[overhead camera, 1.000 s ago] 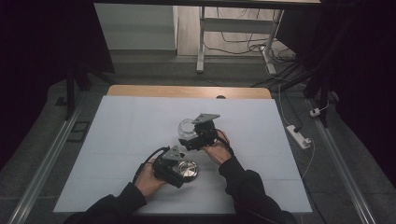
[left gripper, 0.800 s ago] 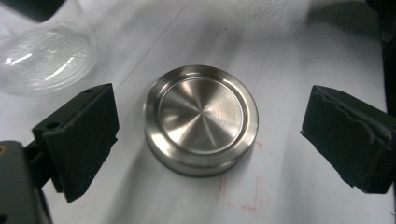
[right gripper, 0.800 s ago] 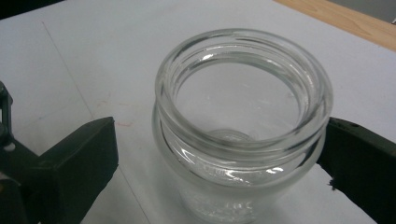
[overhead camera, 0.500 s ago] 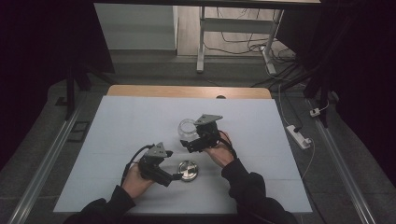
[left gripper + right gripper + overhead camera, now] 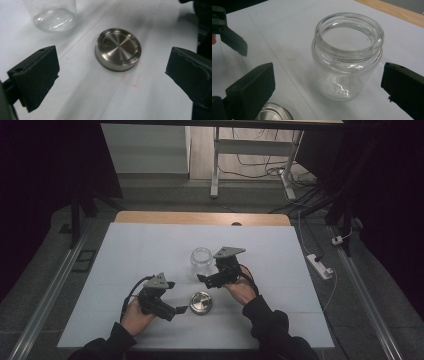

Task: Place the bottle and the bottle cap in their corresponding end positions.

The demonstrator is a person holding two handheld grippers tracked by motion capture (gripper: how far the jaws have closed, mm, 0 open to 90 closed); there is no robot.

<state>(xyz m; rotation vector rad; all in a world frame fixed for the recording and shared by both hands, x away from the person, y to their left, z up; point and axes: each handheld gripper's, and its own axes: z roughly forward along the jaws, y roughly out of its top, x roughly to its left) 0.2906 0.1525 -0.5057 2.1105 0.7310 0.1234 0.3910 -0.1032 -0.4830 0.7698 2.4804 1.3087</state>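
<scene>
Jaws of both grippers stand wide apart with nothing clamped; those of the left gripper [image 5: 181, 309] have just been opening, and the metal lid [image 5: 118, 49] lies flat on the desk [image 5: 125, 250] ahead of them, in line with the gap. Largest is the glass jar [image 5: 348, 56], upright and open-mouthed, ahead of the right gripper [image 5: 201, 279] and between its jaws' lines without touching. It looks rigid, smooth, breakable and probably slippery, best squeezed gently across the body below the threaded neck. Smaller, the lid seems stiff, light and slick; its low rim offers the only hold, pinched across the width.
</scene>
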